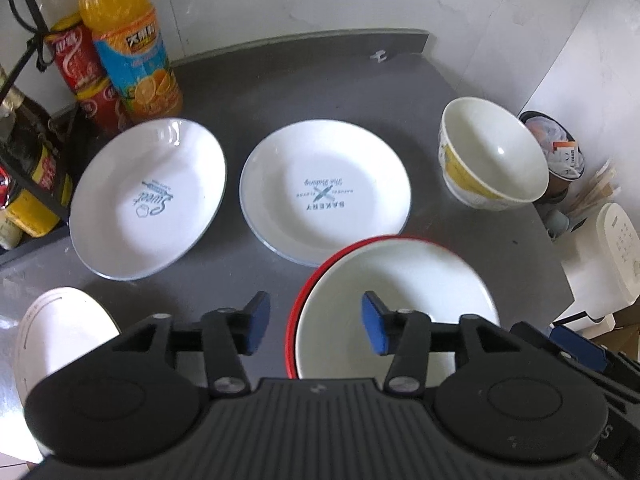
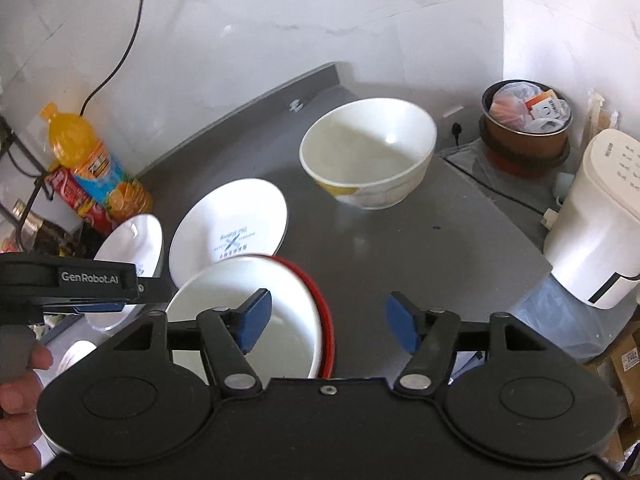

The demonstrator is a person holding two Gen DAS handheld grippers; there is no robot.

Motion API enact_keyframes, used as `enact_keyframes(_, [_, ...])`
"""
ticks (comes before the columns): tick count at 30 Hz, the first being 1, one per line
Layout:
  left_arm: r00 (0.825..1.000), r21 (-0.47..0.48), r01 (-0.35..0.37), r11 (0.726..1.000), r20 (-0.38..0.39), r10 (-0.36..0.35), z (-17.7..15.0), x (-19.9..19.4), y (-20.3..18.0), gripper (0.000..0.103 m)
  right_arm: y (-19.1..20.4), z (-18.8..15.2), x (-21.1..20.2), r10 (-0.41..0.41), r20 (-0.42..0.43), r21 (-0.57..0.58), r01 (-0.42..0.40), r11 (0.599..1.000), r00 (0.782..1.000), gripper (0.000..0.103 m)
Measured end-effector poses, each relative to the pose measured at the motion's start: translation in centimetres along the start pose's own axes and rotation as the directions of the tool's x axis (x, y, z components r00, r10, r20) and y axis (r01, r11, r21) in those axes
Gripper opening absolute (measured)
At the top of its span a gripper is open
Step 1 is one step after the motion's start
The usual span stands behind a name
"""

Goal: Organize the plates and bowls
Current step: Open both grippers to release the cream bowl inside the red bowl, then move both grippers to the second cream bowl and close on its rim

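**A:** What is in front of the left gripper (image 1: 316, 326)?

**B:** Its two blue-padded jaws stand partly apart and grip nothing. The rim of a red-edged white bowl (image 1: 394, 304) sits between and just beyond them; the right pad hangs over the bowl's white inside, the left pad over the bare grey countertop (image 1: 280, 92). No pad presses on the rim.

**A:** And farther out from those jaws?

**B:** Straight ahead lies a white plate printed "BAKERY" (image 1: 326, 196); the red-edged bowl overlaps its near edge. To the left of it is a second white plate with a "Sweet" print (image 1: 150, 196), apart from the first. Ahead and to the right stands a deep white bowl with a yellow pattern (image 1: 494, 156), well apart from the plates. Near the left jaw, low at the edge, is another white dish (image 1: 60, 328), only partly seen.

**A:** The right gripper (image 2: 330, 322)?

**B:** Its jaws are open wider, also empty. The left pad hangs over the inside of the same red-edged bowl (image 2: 256, 320); the right pad is over bare counter. Beyond them stands the patterned bowl (image 2: 370, 152).

**A:** Anything else?

**B:** An orange drink bottle (image 1: 128, 36) and red cans (image 1: 78, 60) stand far left, behind the plates.
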State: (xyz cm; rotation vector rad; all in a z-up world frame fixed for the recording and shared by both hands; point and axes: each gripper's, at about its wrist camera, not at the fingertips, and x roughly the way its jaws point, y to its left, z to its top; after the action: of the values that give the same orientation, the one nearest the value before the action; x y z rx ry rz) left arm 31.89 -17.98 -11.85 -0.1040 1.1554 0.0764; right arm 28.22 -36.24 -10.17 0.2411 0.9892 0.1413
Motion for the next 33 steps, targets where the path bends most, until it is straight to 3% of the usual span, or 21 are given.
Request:
enact_keyframes(13, [0.999,0.033,0.017,0.999,0.031,-0.018,2.2,0.1,-2.6,0.059,-3.0,1.5,0.1,-0.020,0.057,0.096,0.014,0.995,0.998,0.070])
enact_keyframes(17, [0.998,0.043,0.051,0.998,0.027,-0.052,3.1,0.3,-3.9,0.059,-3.7,2.2,0.2,-0.021,0.082,0.120,0.011,0.993,0.996,0.080])
enact_keyframes(33, [0.993,0.094,0.105,0.990,0.041,-0.109,7.8,2.8,-7.9,0.060,-6.4,5.2,3.7,-0.009,0.106,0.268,-0.019,0.963,0.994,0.081])
